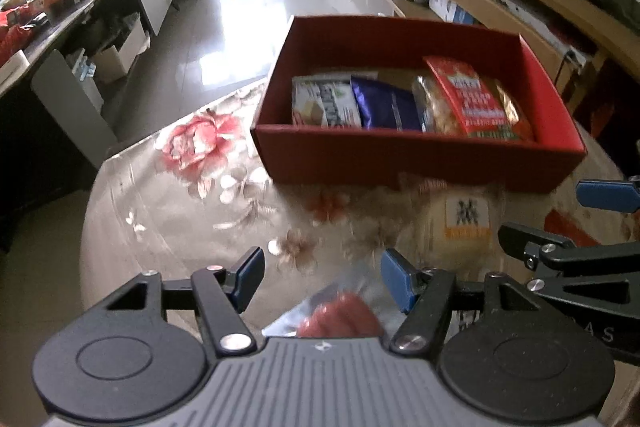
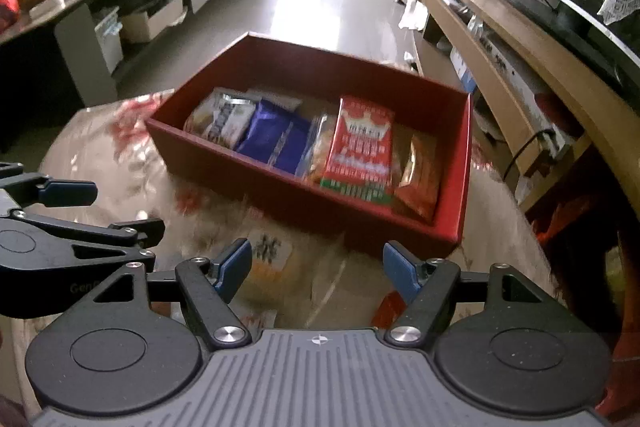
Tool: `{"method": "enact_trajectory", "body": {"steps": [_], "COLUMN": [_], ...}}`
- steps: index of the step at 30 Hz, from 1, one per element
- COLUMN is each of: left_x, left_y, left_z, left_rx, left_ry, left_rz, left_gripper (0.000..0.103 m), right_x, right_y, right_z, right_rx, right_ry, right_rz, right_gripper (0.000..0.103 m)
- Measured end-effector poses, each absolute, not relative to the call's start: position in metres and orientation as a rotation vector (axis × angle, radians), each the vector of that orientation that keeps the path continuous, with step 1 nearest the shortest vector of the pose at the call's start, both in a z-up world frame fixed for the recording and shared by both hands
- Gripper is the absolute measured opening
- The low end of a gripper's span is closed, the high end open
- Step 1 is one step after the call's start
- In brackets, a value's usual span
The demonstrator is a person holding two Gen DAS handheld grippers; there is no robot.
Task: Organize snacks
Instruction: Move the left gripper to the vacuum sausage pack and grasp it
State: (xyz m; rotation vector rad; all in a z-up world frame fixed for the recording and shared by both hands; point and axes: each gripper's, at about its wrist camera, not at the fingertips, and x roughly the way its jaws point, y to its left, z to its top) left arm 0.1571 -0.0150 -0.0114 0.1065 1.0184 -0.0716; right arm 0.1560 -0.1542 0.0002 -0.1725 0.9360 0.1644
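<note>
Holding four bright packets side by side, the red box point(image 2: 256, 183) faces both empty, wide-open jaws.

box point(image 1: 420, 157): matt red cardboard | snack packets point(image 2: 360, 151): glossy film (crinkled) | tablecloth point(image 1: 168, 211): shiny plastic

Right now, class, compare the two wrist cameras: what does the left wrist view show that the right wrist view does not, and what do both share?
Only the left wrist view shows a blurred red-and-silver packet lying close under the open left gripper.

Only the right wrist view shows an orange-brown foil packet at the right end of the red cardboard box, beside the red-and-green printed packet.

Both show the box, the dark blue foil packet, the pale yellow packet on the flowered tablecloth, and the open right gripper.
</note>
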Motion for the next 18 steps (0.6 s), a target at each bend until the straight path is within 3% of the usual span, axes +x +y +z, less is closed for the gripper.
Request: {"method": "enact_trajectory", "body": {"steps": [8,18], "left_x": [0.145,0.141], "left_y": [-0.016,-0.022], "left_z": [-0.033,-0.049], "left_rx": [0.109,0.141], "left_ry": [1.092,1.132], "left_rz": [-0.086,-0.077], "left_gripper": [0.069,0.069], "right_x": [0.14,0.133], "right_y": [-0.154,-0.159], "right_z": [-0.016,-0.027], "right_rx": [-0.205,-0.235], "right_ry": [0.997,1.036], "right_rz": [0.177,0.175], "right_gripper": [0.084,0.084]}}
